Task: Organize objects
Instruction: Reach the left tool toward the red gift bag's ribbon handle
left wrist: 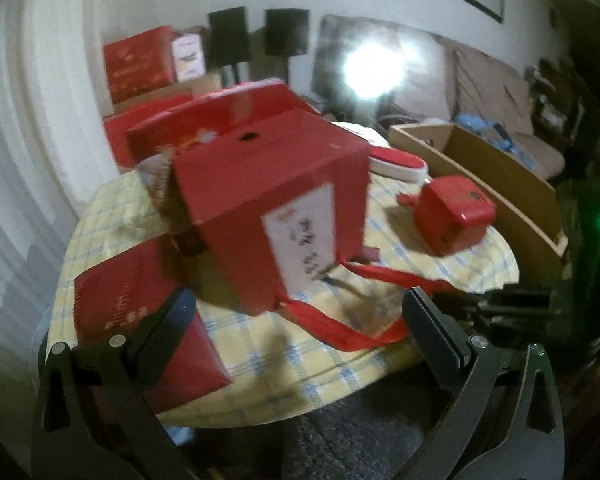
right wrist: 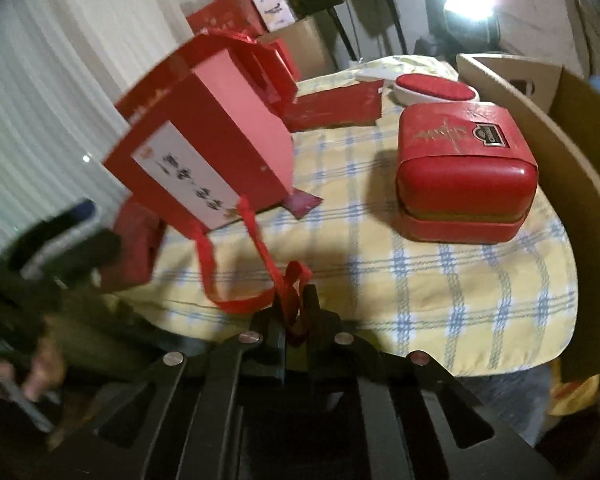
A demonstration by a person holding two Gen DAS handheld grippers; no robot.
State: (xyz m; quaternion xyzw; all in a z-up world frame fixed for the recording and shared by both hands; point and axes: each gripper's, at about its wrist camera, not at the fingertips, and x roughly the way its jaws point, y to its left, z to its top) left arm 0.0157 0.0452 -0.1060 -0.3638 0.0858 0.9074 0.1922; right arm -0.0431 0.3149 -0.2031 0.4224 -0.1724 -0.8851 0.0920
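Right wrist view:
- tabletop (right wrist: 440, 304): check-clothed, carrying the things to be sorted.
- red gift box (right wrist: 204, 140): tipped, seemingly dragged by its strap.
- red ribbon strap (right wrist: 256, 240): pinched in right hand-held gripper (right wrist: 296, 320), jaws together.
- left hand-held gripper (left wrist: 296, 328): jaws apart, empty, probably ready to steady the box.

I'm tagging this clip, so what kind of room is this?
Probably a home living room: a sofa along the wall, a table with a checked cloth, and red gift boxes stacked around.

I see a red gift box (left wrist: 268, 208) with a white label (left wrist: 300, 236), red ribbon (right wrist: 256, 240), and a yellow-and-blue checked tablecloth (right wrist: 440, 292).
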